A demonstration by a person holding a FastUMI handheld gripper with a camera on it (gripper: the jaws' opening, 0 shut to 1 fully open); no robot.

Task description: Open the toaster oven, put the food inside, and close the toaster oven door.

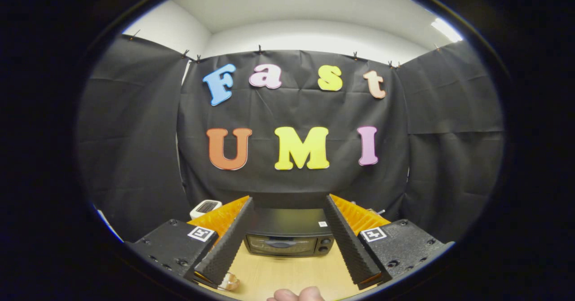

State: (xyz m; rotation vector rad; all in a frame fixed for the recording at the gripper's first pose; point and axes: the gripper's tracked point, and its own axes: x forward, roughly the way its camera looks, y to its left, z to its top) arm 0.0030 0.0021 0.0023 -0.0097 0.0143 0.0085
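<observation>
Gripper [287, 238] is spread wide, nothing btwn its fingers and nothing touching them. Both fingers [229, 242] are black w/ ribbed inner pads and orange ribbed backs; each sits on a black block carrying a small square black-and-white marker [201, 233].

Toaster oven [289, 234] sits on the light wood table [292, 274], straight ahead, framed in the gap btwn the two fingers and beyond their tips. It's black, front facing the camera. Door is closed, w/ a horizontal handle across the glass window. Two round knobs [323, 245] stacked on the oven's right-hand side, beside the door. A small white sticker on its top, toward the right. Oven's back is near the black cloth wall [292, 184].

Food [230, 283]: a small pale, glossy piece lies on the table down by the base of the left finger, partly hidden by it, so can't tell what kind it is. It's well short of the oven, apart from it.

A small white device w/ a dark face [205, 207] sits on the table left of the oven, behind the left finger's orange back; too small to ID.

A person's fingertips [296, 294] show at the near edge of the table, below the gap btwn the gripper fingers.

Above the cloth: white wall and ceiling lights.
</observation>
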